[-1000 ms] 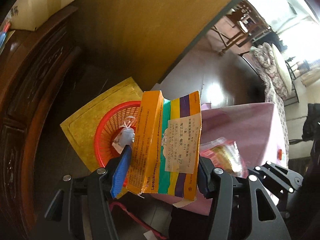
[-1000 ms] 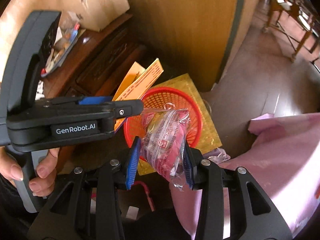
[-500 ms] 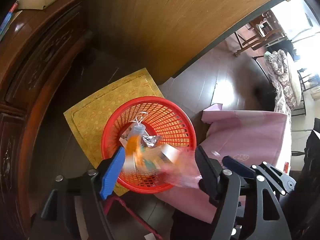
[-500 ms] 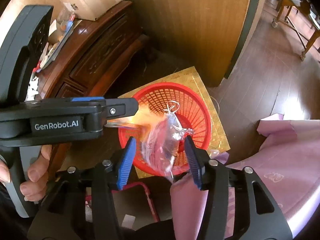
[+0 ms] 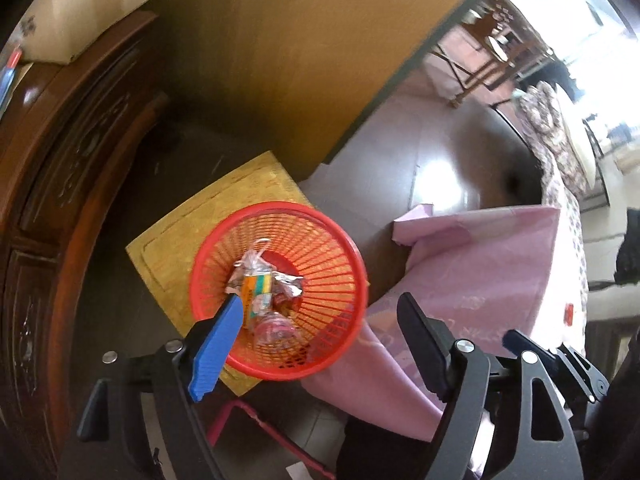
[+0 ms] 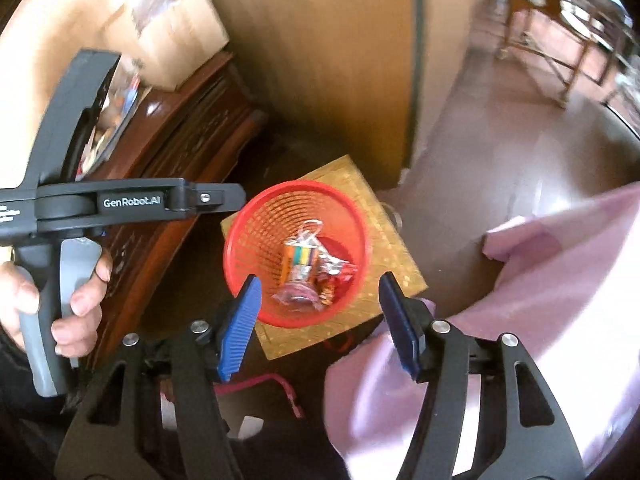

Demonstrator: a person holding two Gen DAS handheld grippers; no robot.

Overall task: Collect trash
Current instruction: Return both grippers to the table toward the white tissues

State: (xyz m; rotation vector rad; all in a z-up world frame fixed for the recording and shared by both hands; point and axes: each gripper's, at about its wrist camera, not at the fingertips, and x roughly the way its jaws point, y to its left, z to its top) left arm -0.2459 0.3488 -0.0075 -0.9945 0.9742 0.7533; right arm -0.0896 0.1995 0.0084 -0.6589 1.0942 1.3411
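Observation:
A red mesh basket [image 5: 320, 232] [image 6: 256, 232] stands on the floor on a yellow mat [image 5: 192, 224]. In it lie an orange striped carton [image 5: 256, 294] [image 6: 298, 260], a clear pink-printed bag [image 5: 276, 330] [image 6: 296, 294], crumpled foil [image 5: 290, 282] and a knotted clear bag [image 5: 254, 258]. My left gripper [image 5: 316, 338] is open and empty above the basket's near rim. My right gripper [image 6: 320, 310] is open and empty, also above the basket. The left gripper's body [image 6: 132, 202] shows at left in the right wrist view.
A dark carved wooden cabinet [image 5: 60, 152] stands left of the basket, with a cardboard box [image 5: 80, 12] on top. A wooden door panel [image 5: 300, 48] is behind. A pink cloth [image 5: 500, 264] covers a table at the right. Brown floor and chairs lie beyond.
Both grippers opened. The carton left my left gripper and the pink-printed bag left my right gripper; both now lie in the red basket. Both grippers have pulled back a little.

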